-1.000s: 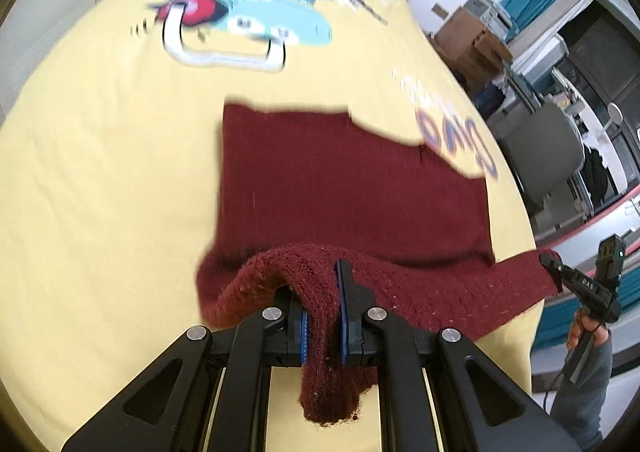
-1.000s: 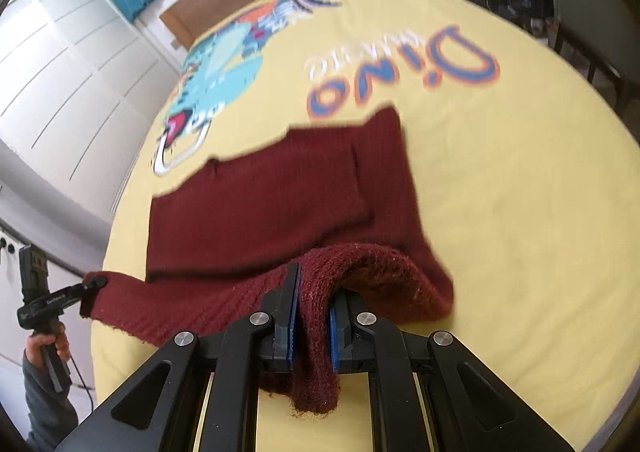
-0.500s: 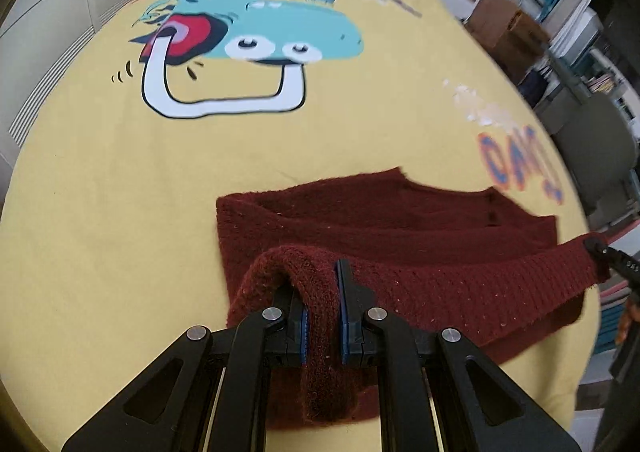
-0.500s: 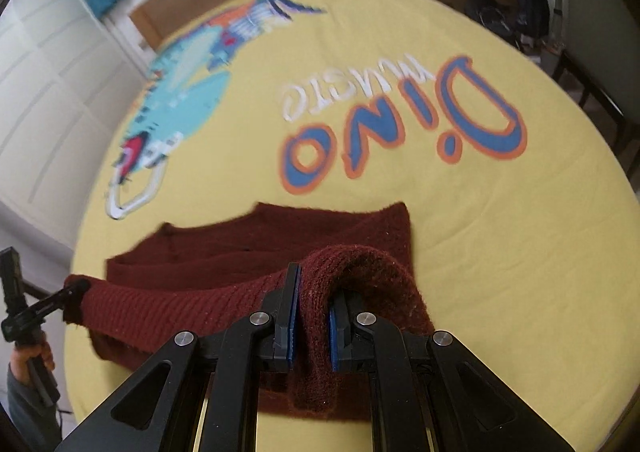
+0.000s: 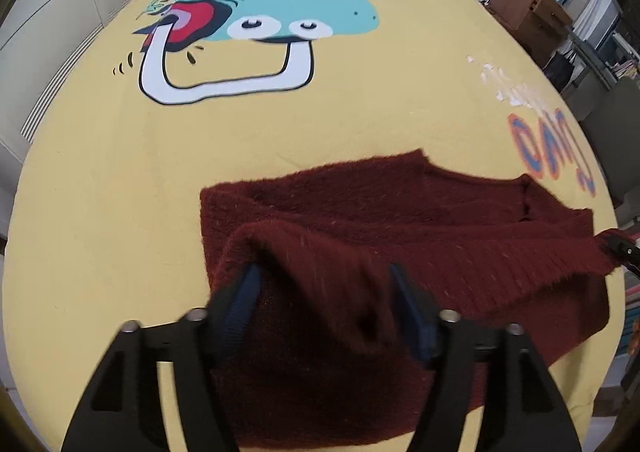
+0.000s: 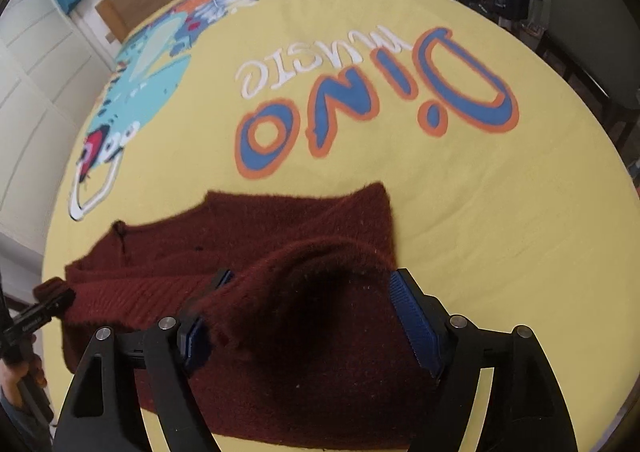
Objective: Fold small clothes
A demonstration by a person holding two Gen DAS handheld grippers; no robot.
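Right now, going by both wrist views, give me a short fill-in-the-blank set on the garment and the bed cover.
1. The knitted garment being folded is dark ____ in colour.
2. It lies on a bed cover whose ground colour is ____.
3. The large blue and orange lettering printed on that cover spells ____.
4. The jaws of the left gripper and the right gripper are ____, with the garment's folded edge between them.

Missing words: red; yellow; Dino; opening

Even, soft daylight; strong fisheye bending with dark corners; motion blur smears the near sweater (image 5: 360, 292) fold and fingers (image 5: 416, 324).
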